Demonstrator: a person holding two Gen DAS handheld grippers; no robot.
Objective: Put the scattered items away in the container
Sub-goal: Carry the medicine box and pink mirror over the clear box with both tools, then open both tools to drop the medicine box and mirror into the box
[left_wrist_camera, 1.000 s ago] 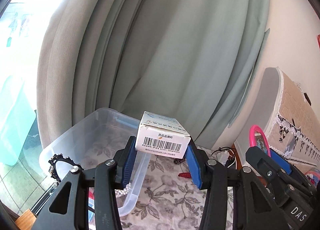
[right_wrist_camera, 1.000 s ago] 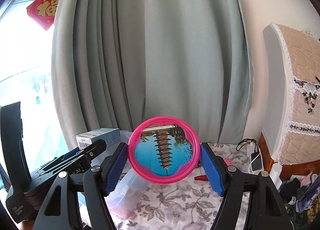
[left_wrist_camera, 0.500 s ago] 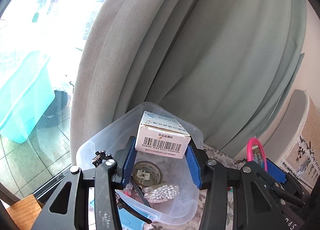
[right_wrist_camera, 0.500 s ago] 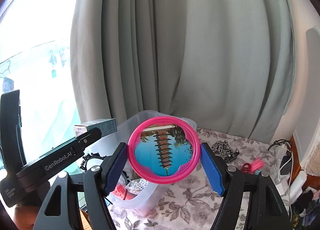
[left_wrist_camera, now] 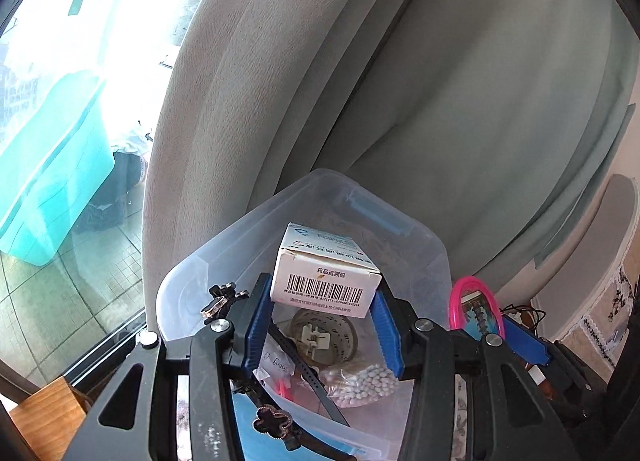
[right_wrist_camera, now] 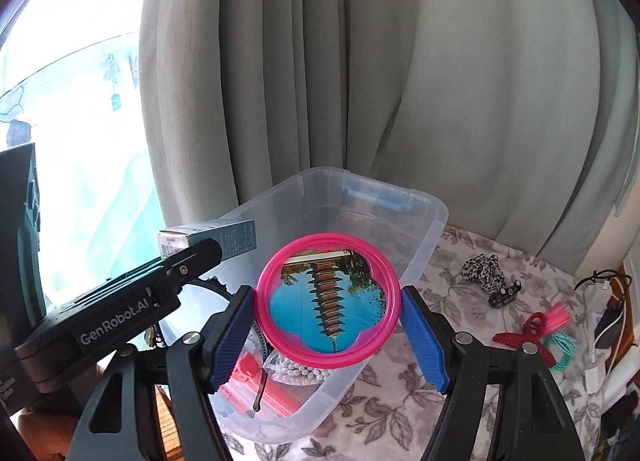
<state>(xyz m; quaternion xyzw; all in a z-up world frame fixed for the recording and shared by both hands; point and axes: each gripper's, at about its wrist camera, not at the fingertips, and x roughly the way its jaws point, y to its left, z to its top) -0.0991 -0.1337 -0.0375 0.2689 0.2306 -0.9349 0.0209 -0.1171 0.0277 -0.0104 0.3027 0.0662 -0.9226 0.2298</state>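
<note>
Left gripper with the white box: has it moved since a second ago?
Yes. The left gripper, shut on the white box, has come over the clear container; earlier the container lay off to its left with the floral cloth ahead.

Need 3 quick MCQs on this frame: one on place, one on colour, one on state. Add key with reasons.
1. Where does the leopard-print scrunchie lie?
A. in the clear bin
B. on the floral tablecloth
C. in a gripper

2. Rim colour of the round mirror?
A. pink
B. green
C. white

3. The left gripper is
A. open, empty
B. shut on the barcoded box
C. out of view

Key: 1 B, it rests on the cloth, right of the clear bin. 2 A, pink ring. 3 B, blue pads press the box's sides.
</note>
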